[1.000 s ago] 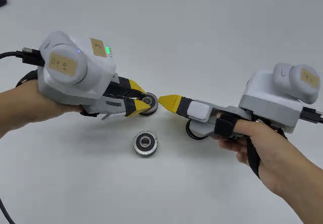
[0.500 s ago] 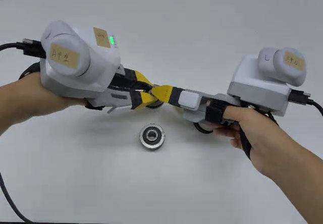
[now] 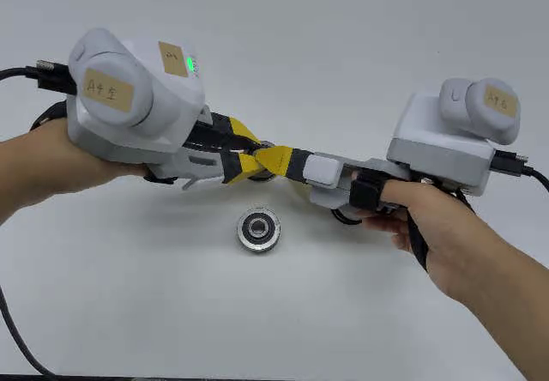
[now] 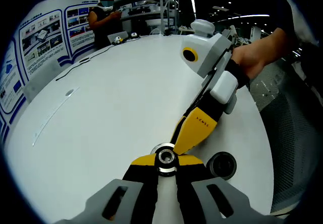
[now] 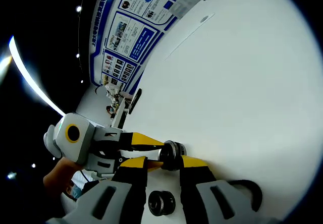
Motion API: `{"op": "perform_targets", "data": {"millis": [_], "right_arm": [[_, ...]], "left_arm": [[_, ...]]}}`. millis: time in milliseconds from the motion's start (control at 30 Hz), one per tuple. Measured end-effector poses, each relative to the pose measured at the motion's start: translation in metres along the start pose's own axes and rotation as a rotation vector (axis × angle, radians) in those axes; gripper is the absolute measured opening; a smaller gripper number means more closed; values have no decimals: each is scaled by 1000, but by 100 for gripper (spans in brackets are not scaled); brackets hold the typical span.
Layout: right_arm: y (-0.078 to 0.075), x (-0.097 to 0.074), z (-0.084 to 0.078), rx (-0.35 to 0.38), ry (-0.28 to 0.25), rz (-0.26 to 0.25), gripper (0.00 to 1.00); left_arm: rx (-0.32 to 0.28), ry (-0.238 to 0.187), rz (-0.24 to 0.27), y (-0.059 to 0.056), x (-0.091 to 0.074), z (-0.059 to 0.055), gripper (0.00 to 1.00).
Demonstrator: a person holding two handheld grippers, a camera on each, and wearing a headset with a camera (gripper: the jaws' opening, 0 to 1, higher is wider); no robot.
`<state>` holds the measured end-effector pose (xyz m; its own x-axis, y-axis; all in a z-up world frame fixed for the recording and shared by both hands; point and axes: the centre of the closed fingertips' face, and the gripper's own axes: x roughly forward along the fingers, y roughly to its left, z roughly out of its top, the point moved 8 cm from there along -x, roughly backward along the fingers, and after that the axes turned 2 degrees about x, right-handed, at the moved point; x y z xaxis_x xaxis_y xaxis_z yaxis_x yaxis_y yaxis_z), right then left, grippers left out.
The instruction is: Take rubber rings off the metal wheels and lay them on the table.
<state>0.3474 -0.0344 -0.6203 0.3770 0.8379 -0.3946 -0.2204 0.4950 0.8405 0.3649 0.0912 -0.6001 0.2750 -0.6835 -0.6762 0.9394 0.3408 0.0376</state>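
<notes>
**Both tongs meet at one wheel**

Your left tongs (image 4: 166,159) are clamped on a metal wheel (image 4: 165,156). Their yellow tips press its two sides and hold it up off the white surface (image 3: 360,55). In the left gripper view this gripped wheel faces the camera, with its shiny hub in the middle and a dark band around it.

Your right tongs (image 5: 165,162) come at the gripped wheel from the opposite side. In the right gripper view their yellow tips stand one on each side of it, and the tip on the right of that view touches its rim. I cannot tell whether they are biting down or only standing around it. In the head view, one right tip lies over the gripped wheel and crosses the left tips.

A second wheel (image 3: 259,230) lies flat on the surface just on your side of the gripped wheel, apart from both tongs, with its dark band on. Beyond the gripped wheel on your right-hand side, a black ring (image 3: 340,220) lies on the surface, mostly hidden under the body of your right gripper.
</notes>
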Motion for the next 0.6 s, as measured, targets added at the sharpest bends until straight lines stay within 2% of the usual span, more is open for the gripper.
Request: {"op": "perform_targets", "data": {"millis": [167,367,500,600], "right_arm": [[0,-3,0,0,-18,4,25],[-1,-3,1,-5,-16,-3,24],[-5,-8,3,14,-37,-22,12],[-7,-5,2,21,-21,-27,10]], "left_arm": [[-2,0,2,-1,0,0,12],[-1,0,0,-2,0,1,12],[1,1,1,-2,0,1,12],[1,0,0,-2,0,1,12]]}}
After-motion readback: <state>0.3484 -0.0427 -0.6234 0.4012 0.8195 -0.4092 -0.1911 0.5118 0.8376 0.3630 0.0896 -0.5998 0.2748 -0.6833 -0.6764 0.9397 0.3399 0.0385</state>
